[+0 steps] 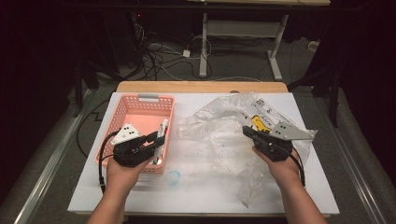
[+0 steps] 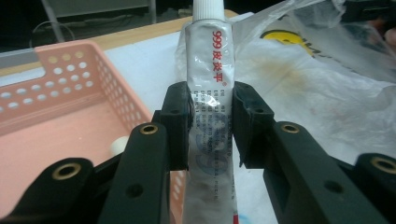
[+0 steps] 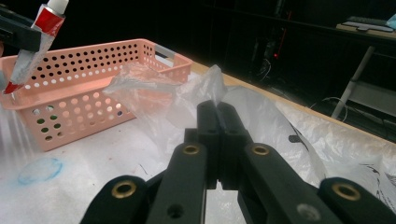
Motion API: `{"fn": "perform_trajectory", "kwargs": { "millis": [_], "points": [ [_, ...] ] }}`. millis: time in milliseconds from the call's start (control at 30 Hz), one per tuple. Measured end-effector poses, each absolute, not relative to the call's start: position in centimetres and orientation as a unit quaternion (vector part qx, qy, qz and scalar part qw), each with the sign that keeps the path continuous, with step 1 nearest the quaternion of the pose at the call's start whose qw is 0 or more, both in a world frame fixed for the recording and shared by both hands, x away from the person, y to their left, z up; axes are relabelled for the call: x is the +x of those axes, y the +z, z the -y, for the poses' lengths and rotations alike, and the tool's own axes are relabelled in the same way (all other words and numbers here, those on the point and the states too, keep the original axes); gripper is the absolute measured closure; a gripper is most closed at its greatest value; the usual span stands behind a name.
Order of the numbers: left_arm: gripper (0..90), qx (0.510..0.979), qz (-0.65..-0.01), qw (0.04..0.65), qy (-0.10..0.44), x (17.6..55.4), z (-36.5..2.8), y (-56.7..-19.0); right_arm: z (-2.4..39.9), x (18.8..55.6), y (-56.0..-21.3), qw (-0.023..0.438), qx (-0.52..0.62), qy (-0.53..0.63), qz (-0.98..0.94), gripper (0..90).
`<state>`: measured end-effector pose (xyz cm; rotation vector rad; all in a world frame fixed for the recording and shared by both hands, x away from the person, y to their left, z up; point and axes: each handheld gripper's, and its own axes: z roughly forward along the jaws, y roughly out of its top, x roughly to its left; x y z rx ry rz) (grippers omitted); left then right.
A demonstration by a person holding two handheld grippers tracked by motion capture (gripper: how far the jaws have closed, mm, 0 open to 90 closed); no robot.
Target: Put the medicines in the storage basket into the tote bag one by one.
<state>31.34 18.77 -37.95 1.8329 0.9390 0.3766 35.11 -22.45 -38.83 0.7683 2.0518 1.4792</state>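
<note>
Left gripper [image 2: 211,126] clamping tube [image 2: 210,93] over basket [image 1: 140,109] edge. Right gripper [image 3: 218,116] pinching bag [image 3: 205,86], jaws clenched. Risk: tube dropping outside basket if released early.

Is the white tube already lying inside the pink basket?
No: the left gripper has its jaws clamped on the white tube, holding it beside the pink basket.

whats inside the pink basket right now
In the left gripper view the pink basket holds one small round whitish thing near its right wall. The tube and the left hand-held gripper cover its near corner.
</note>
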Motion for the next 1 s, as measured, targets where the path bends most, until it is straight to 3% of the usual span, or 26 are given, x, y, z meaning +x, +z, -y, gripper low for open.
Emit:
{"fn": "perform_trajectory", "kwargs": {
  "millis": [1000],
  "points": [
    [67.5,0.794,-0.336,0.495,0.109,30.2,-13.0,-39.7,22.4,35.0,-38.7,0.248,0.279,0.544,-0.752,90.0]
  ]
}}
